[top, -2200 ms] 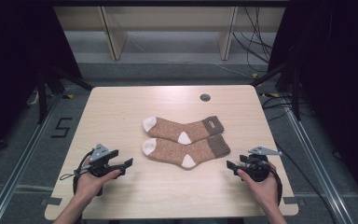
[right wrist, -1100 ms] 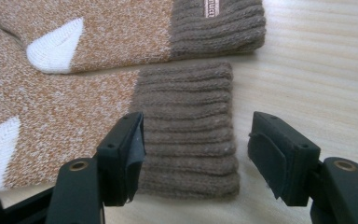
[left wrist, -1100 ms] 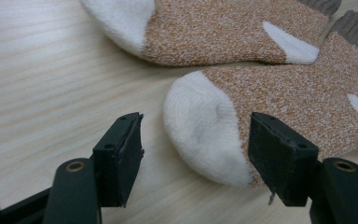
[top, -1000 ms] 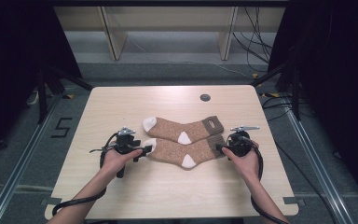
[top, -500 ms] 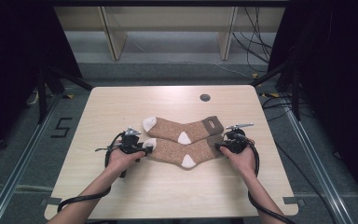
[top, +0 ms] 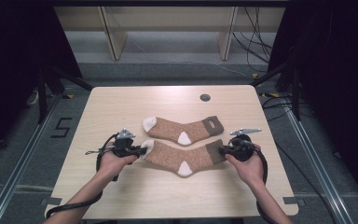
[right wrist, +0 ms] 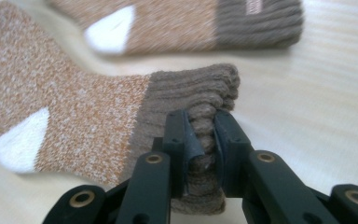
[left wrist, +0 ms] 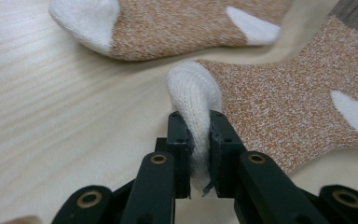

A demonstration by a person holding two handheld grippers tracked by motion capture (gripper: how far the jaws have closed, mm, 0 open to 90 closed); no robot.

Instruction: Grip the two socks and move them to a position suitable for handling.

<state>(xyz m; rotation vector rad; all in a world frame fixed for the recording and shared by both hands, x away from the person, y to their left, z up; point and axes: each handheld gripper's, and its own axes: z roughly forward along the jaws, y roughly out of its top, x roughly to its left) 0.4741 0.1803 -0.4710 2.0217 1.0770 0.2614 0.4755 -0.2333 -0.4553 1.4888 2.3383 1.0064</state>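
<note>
Two brown socks with white toes and heels lie side by side on the wooden table (top: 121,112). The near sock (top: 182,156) is stretched between both grippers. My left gripper (top: 142,150) has just closed on its white toe (left wrist: 193,93), the pads (left wrist: 184,140) pinching the fabric. My right gripper (top: 222,150) has just been closing on its dark ribbed cuff (right wrist: 200,93), which bunches between the pads (right wrist: 189,140). The far sock (top: 182,130) lies flat just behind, untouched, also seen in the left gripper view (left wrist: 168,28) and the right gripper view (right wrist: 191,23).
A round dark grommet (top: 205,97) sits near the table's far edge. Cables (top: 98,158) trail from the grippers toward the front edge. Dark frame legs and shelving stand beyond the table.
Both hands moved in from the table's front corners to the near sock's ends. The jaws have shut on the toe and the cuff, and both ends have lifted slightly.
</note>
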